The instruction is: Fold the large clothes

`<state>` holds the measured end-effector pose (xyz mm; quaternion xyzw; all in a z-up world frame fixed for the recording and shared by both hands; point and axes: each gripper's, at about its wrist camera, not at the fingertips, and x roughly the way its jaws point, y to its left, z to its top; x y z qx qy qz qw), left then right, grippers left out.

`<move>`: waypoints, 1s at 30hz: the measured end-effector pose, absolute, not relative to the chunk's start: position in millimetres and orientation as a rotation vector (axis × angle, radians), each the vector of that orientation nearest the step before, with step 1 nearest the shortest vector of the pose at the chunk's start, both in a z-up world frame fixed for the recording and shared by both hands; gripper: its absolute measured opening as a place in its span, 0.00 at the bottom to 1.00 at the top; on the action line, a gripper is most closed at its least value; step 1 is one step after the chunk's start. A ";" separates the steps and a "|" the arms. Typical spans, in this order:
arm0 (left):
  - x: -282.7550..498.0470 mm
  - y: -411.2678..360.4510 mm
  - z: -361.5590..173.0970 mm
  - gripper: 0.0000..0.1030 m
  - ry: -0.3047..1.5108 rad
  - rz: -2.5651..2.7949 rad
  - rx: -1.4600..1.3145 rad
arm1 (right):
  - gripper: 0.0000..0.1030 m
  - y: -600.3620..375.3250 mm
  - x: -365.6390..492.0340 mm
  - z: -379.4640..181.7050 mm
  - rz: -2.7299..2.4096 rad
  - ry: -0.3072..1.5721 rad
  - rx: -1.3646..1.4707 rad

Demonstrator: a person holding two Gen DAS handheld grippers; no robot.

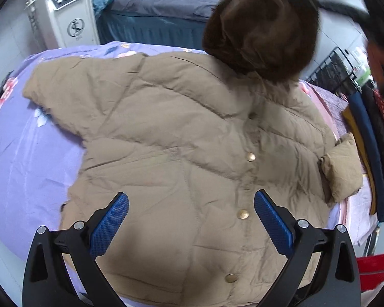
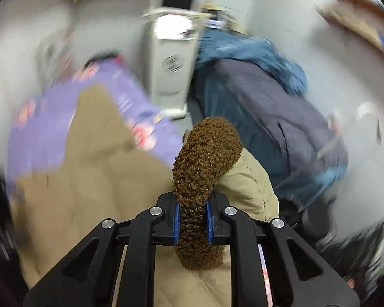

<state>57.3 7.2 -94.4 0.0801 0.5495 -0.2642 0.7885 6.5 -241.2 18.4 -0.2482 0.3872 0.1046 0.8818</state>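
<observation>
A beige quilted coat (image 1: 181, 143) with brass snap buttons lies spread front-up on a purple floral sheet (image 1: 25, 158). Its brown fleece hood (image 1: 263, 30) is lifted off the bed and blurred. My left gripper (image 1: 191, 202) is open and empty, hovering above the coat's lower front, with a snap button between its blue pads. My right gripper (image 2: 192, 215) is shut on the brown curly hood (image 2: 204, 163), holding it up over the coat (image 2: 94, 179). The right wrist view is motion-blurred.
A white heater (image 1: 61, 12) stands beyond the bed's far edge, also in the right wrist view (image 2: 171, 58). A second bed with dark and teal bedding (image 1: 153, 10) lies behind. Folded clothes (image 1: 371, 138) and a black wire rack (image 1: 330, 74) are at the right.
</observation>
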 end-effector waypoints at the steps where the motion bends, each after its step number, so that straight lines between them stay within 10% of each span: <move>1: 60.1 13.1 -93.2 0.94 1.179 -0.555 0.169 | 0.15 -223.2 -14.9 4.1 0.221 0.789 -0.641; 10: 94.2 14.2 -90.6 0.94 1.183 -0.589 0.097 | 0.23 -172.4 -134.2 -163.1 0.195 0.984 -1.100; 12: 102.7 2.7 -95.0 0.94 1.213 -0.639 0.045 | 0.44 -173.1 -138.9 -173.6 0.129 1.005 -1.072; 15: 116.0 -21.2 -103.6 0.94 1.233 -0.697 -0.007 | 0.80 -180.9 -134.7 -146.2 0.092 1.002 -0.787; 28: 192.6 -143.8 -191.1 0.91 1.386 -0.779 -0.114 | 0.81 -317.4 -142.0 -137.5 -0.221 1.024 0.627; 30: 202.3 -149.2 -201.9 0.62 1.426 -0.789 -0.207 | 0.81 -333.7 -140.4 -145.4 -0.260 0.994 0.705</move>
